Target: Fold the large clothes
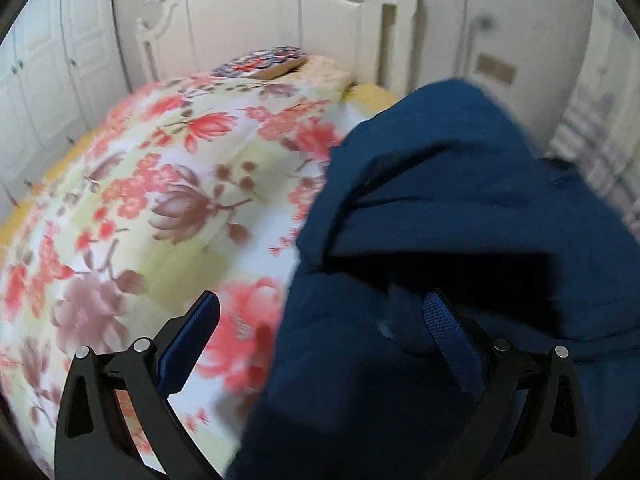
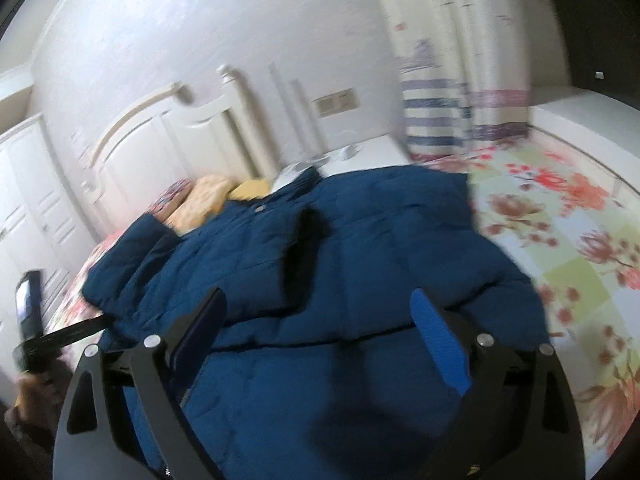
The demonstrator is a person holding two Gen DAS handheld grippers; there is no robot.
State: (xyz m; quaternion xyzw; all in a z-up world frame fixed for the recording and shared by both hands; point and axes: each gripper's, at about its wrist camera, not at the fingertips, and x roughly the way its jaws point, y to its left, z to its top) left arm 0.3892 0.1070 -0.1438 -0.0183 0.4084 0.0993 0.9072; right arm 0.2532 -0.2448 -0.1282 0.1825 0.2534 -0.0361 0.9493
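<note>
Both tongs gape, gripping nothing. Right tongs (image 2: 320, 344) sit over the blue jacket (image 2: 320, 264); left tongs (image 1: 320, 344) straddle its edge, bedspread (image 1: 160, 184) leftward.

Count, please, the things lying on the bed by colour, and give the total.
Dark blue: 1, the padded jacket
Floral pink and green: 1, the bedspread
Yellow: 2, the pillow and a second cushion
Blue and red patterned: 1, a flat thing near the headboard
Total: 5
</note>
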